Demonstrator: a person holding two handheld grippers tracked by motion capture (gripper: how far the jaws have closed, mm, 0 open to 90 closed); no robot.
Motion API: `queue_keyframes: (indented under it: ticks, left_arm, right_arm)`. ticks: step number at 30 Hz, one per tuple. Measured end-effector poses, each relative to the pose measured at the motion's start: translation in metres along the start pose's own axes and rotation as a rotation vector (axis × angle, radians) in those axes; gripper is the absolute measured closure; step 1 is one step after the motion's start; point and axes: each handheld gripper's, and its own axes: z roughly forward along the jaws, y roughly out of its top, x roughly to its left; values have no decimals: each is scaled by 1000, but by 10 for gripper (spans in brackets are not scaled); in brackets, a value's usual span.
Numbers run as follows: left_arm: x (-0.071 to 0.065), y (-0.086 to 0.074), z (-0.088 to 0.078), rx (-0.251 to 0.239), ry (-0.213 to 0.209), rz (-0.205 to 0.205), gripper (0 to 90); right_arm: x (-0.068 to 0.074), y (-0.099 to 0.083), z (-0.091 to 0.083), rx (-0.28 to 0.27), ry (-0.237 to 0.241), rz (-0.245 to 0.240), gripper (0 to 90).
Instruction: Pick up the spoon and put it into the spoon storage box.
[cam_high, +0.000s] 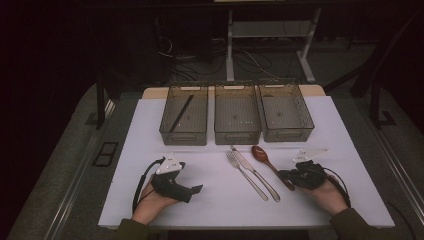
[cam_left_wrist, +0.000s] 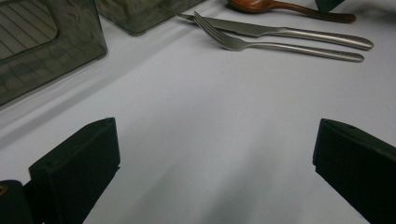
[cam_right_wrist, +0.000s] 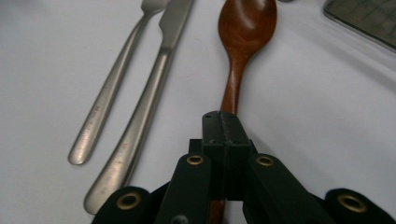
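White, matte tabletop (cam_high: 210, 200) carrying three cutlery pieces and three translucent smoky-grey plastic bins with ribbed floors.

Right gripper (cam_right_wrist: 223, 122): its two black, blocky fingers (cam_right_wrist: 232, 154) are pressed together around the slim handle of the wooden spoon (cam_right_wrist: 244, 32), gripping it low on the stem. The spoon is reddish-brown and glossy, with a smooth oval bowl lying straight ahead of the fingertips; the handle runs back under the fingers. In the high view the right hand (cam_high: 327, 192) holds this gripper (cam_high: 285, 175) at the spoon's (cam_high: 260, 153) handle end.

Just to the left of those fingers, in the right gripper view, lie a stainless-steel knife (cam_right_wrist: 140, 126) and, beyond it, a stainless-steel fork (cam_right_wrist: 107, 98), both with long rounded brushed handles, roughly parallel to the spoon and apart from it.

Left gripper (cam_left_wrist: 215, 168): its matte black, wedge-shaped fingers (cam_left_wrist: 79, 163) stand wide apart with bare tabletop (cam_left_wrist: 210, 140) between them, holding nothing. Well ahead and to the right of these fingers lie the fork (cam_left_wrist: 280, 46), knife (cam_left_wrist: 289, 32) and spoon (cam_left_wrist: 289, 7); ahead and to the left stands the wall of a bin (cam_left_wrist: 42, 56). The left hand (cam_high: 150, 202) holds this gripper (cam_high: 196, 189) low on the tabletop.

Beyond both grippers: left bin (cam_high: 184, 114), holding a thin dark stick; middle bin (cam_high: 236, 112); right bin (cam_high: 286, 111).
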Motion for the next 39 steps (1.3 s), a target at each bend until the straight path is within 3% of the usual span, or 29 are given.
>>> queue_keyframes:
  ticks: [2,6,11,21,29,32,39]
  left_arm:
    - [0,0,0,-1,3,5,1]
    - [0,0,0,-3,-1,2,0]
    - [0,1,-3,-11,0,3,0]
    - [0,0,-2,3,-9,8,0]
    - [1,-1,-2,5,-4,9,0]
    - [1,-1,-2,5,-5,11,0]
    - [4,-1,-3,-1,-14,-4,0]
  right_arm:
    - [-1,0,-1,2,1,19,891]
    - [10,1,3,37,36,-20,891]
    - [9,-1,4,56,-17,-21,891]
    - [-12,-1,1,52,-126,-32,891]
    - [-32,1,3,32,-142,-2,890]
    - [-35,1,2,21,-121,13,860]
    - [-37,10,-7,-47,4,50,568]
